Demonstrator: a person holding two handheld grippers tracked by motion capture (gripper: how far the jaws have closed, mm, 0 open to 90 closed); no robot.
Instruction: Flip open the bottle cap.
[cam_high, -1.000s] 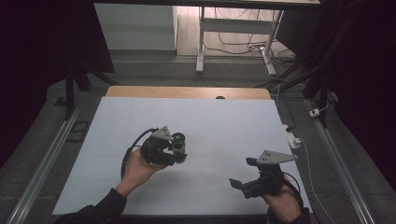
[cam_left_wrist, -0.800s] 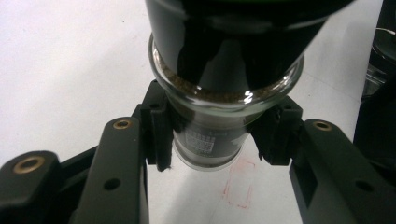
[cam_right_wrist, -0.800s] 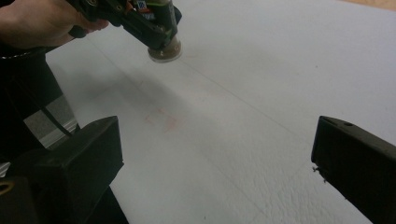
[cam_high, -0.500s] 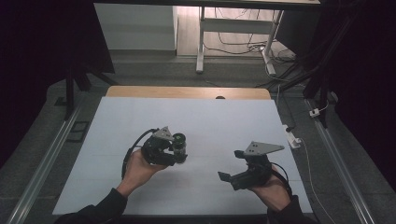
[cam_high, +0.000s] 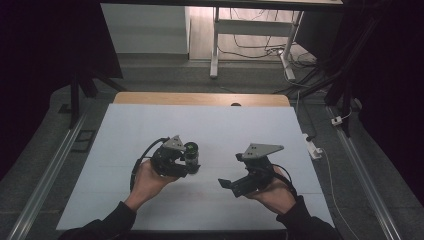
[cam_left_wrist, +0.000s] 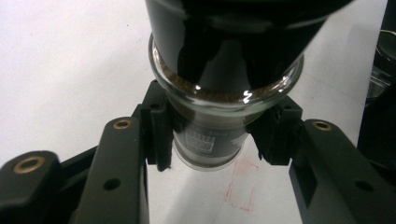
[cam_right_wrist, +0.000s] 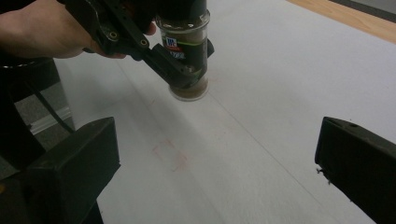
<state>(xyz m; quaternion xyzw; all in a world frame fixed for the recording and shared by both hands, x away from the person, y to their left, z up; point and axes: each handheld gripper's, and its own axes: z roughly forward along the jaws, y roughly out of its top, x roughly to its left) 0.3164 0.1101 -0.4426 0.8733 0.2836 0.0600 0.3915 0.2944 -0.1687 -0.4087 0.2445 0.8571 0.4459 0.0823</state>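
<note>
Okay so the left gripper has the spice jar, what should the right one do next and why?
Probably bring the right gripper up to the spice jar's black cap, jaws kept wide. The left gripper is shut on the spice jar, standing on the white table, while the right jaws are open, empty and short of it.

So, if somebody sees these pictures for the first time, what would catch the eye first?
Probably the glass spice jar with a black cap and brown powder inside, clamped between the jaws of the left gripper near the middle of the white table. Next, the right gripper at the near right, its jaws wide open with nothing between them, pointing toward the jar. A faint red rectangle mark lies on the table between them.
</note>
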